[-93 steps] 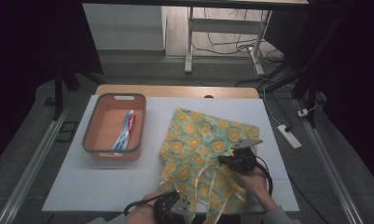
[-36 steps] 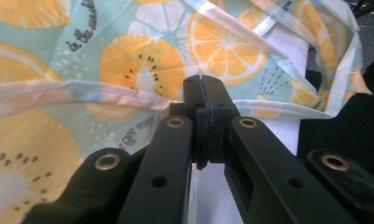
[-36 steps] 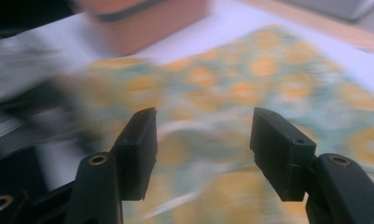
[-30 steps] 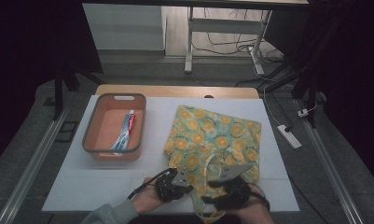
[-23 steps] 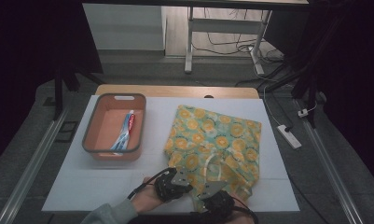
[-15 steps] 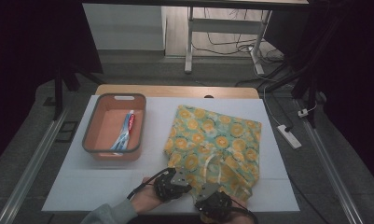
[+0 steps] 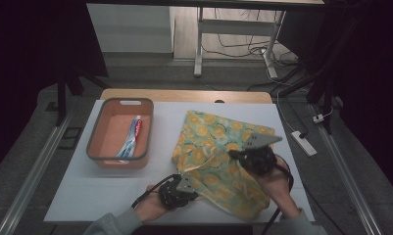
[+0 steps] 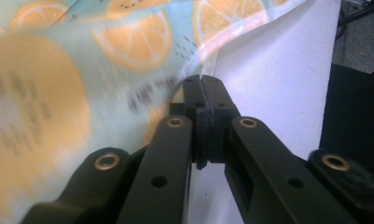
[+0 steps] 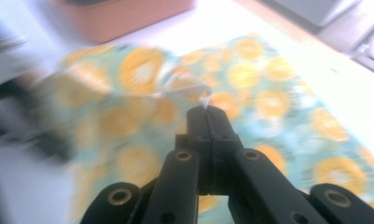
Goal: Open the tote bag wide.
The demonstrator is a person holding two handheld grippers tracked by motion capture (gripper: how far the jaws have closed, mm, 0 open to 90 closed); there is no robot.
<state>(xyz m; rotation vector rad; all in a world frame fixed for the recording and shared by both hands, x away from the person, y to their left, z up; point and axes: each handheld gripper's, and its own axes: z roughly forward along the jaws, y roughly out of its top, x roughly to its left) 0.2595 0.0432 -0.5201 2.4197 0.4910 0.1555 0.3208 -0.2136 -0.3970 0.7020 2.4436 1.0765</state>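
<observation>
A light blue cloth (image 7: 218, 142) printed with orange slices lies on the white table (image 7: 86, 191), right of centre. My left gripper (image 7: 195, 192) rests at the cloth's near left corner, shut on its white-trimmed edge (image 8: 208, 51), and its pads (image 8: 194, 93) meet tightly. My right gripper (image 7: 232, 154) hovers above the cloth's middle, shut, with a white bit of the cloth's trim (image 9: 204, 100) pinched at the tip. A fold of the cloth (image 9: 128, 107) rises toward it. The left gripper view shows the cloth (image 8: 128, 42) up close and blurred.
An orange tray (image 7: 93, 142) stands at the table's left with a toothpaste tube (image 7: 133, 137) inside. A white power strip (image 7: 303, 143) lies on the floor beyond the table's right edge. Bare table shows between tray and cloth.
My right gripper has left the table's front edge and risen away from the person over the cloth, drawing a trimmed edge up with it. The left gripper has stayed put.
</observation>
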